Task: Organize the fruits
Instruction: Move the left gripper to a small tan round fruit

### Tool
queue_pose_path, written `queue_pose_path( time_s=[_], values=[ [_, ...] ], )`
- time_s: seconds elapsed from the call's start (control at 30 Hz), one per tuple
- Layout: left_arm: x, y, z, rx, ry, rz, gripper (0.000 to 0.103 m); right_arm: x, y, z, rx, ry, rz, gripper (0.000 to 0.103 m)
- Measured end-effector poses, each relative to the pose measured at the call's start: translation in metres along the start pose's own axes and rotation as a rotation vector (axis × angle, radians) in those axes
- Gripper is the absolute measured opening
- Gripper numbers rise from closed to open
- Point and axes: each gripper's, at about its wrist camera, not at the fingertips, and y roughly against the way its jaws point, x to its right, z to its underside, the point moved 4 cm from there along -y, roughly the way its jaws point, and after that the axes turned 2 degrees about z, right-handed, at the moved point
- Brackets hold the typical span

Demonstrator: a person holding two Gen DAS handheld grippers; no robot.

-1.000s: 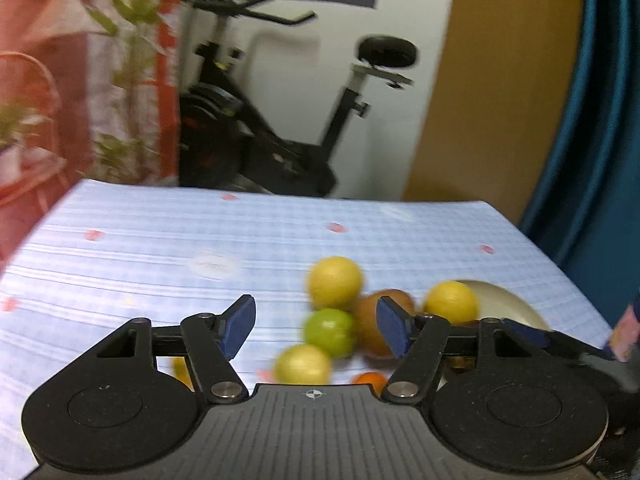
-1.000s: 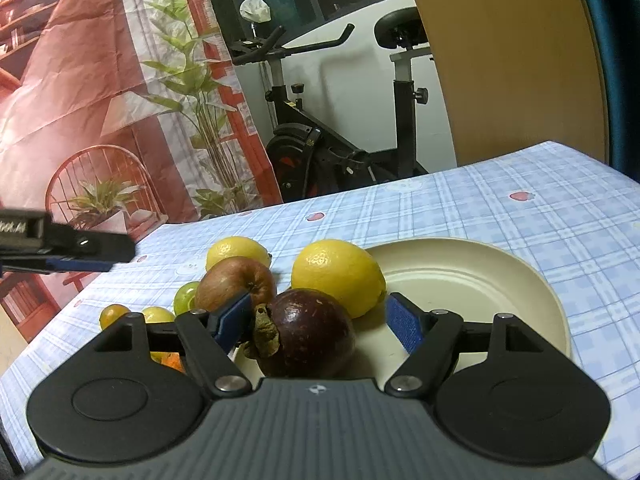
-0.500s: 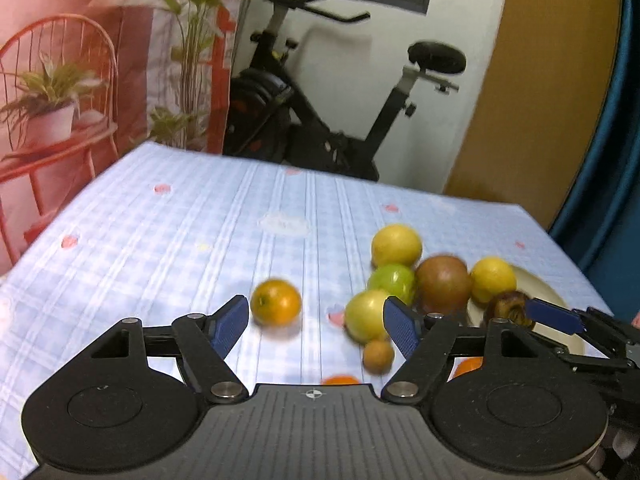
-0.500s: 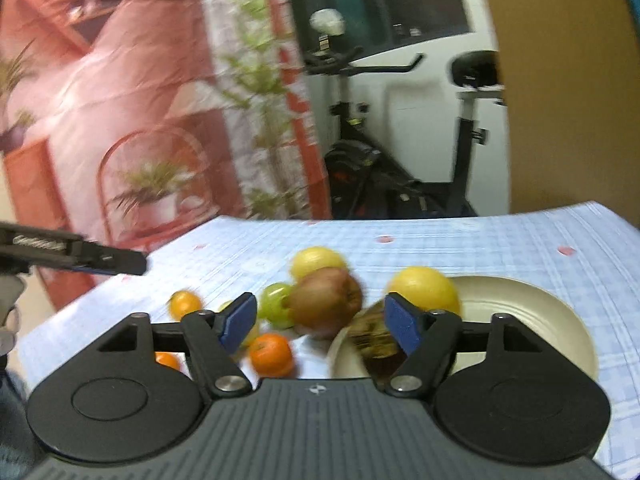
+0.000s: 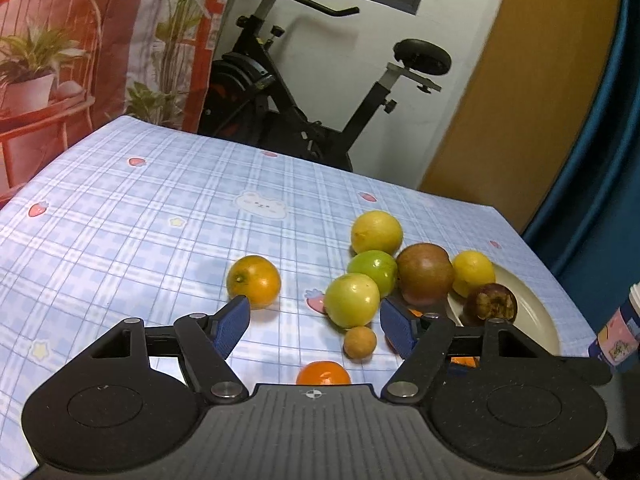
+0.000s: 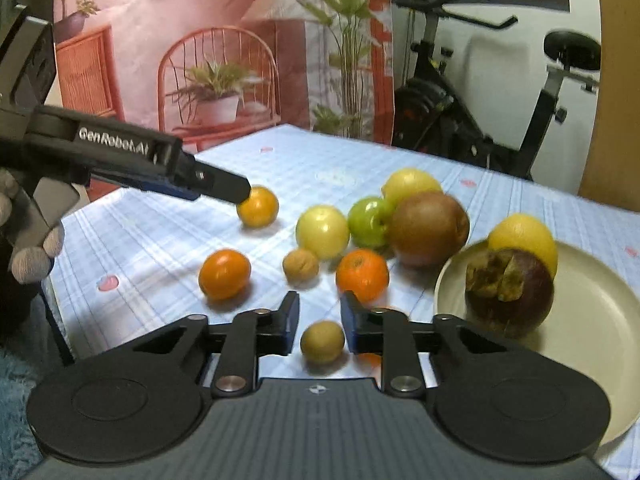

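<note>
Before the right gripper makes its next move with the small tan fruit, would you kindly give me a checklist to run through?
1. Grip: ok. The right gripper is shut, and the small round tan fruit fills the gap between its pads.
2. Fruit lifted off the blue checked tablecloth: cannot tell.
3. Room on the round cream plate: ok. Only the dark purple mangosteen and the yellow lemon sit at its left edge.
4. Left gripper out of the way: ok. Its jaws are closing with nothing between the pads, off by the far orange citrus fruit.
5. Loose fruit near the plate's rim: not ok. The brown apple lies close.
</note>
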Motion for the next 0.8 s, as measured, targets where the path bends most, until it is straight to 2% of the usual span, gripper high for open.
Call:
queue_pose_path(
  time_s=[0.17, 0.27, 0.5, 0.57, 0.73, 0.8],
  values=[
    [-0.001, -0.005, 0.002, -0.016, 0.008, 0.012, 0.068, -0.001, 0.003, 0.004, -0.011, 0.002, 0.003, 0.023],
    [0.0, -0.006, 0.004, -0.02, -0.001, 0.01, 0.068, 0.003, 0.003, 0.005, -0.014, -0.013, 0.017, 0.025],
    [0.006, -0.009, 0.007, -0.049, -0.026, 0.023, 0.067, -0.001, -0.004, 0.013, -0.068, -0.003, -0.012, 0.03],
    [0.009, -0.01, 0.009, -0.056, -0.044, 0.031, 0.065, -0.003, -0.006, 0.013, -0.07, 0.014, -0.017, 0.029],
    [0.017, -0.016, 0.016, -0.086, -0.096, 0.052, 0.05, -0.002, -0.007, 0.013, -0.063, 0.005, -0.033, 0.027],
    [0.02, -0.018, 0.018, -0.097, -0.118, 0.059, 0.048, 0.0, -0.006, 0.013, -0.055, -0.005, -0.032, 0.027]
  ],
)
